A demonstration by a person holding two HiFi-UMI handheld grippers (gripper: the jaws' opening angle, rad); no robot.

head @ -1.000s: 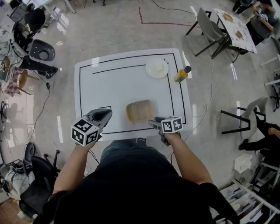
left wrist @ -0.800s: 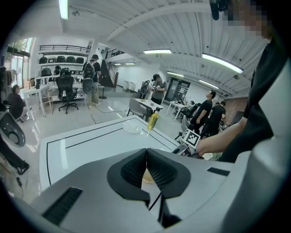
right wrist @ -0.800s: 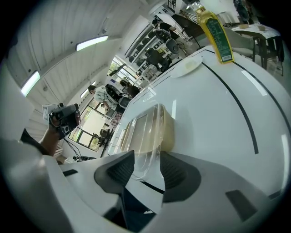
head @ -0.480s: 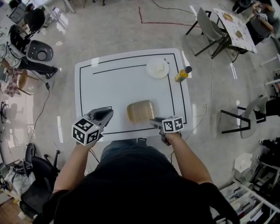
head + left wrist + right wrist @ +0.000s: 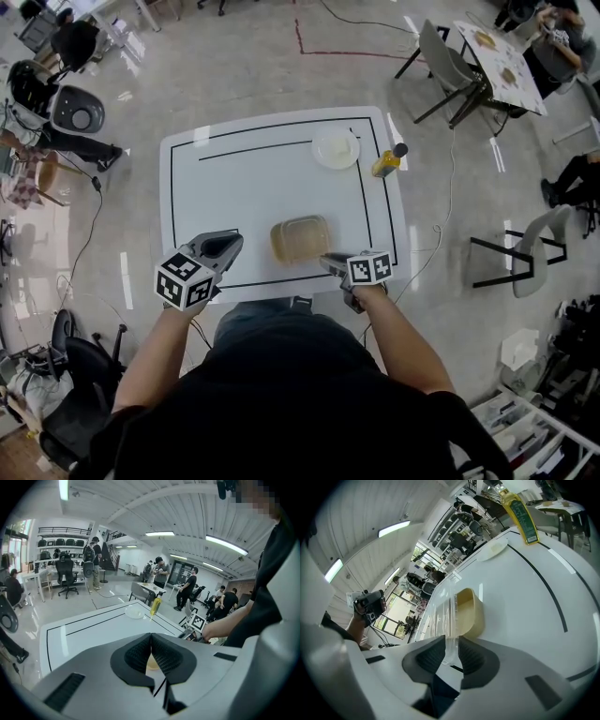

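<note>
Beige rounded-rectangle tub [image 5: 300,239], flat near front of white table [image 5: 234,187]; clear lid [image 5: 438,611] tilted up off it, edge pinched in right gripper [image 5: 451,643].

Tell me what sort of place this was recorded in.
Most likely an open-plan lab or workshop office: a white table marked with black lines stands on a polished floor, office chairs stand about the hall under strip lights, and cables trail across the floor.

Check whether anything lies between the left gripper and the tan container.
Nothing visible does: only bare white table lies between the left gripper and the tan container. The right gripper grips the clear lid at the container's near right corner.
</note>
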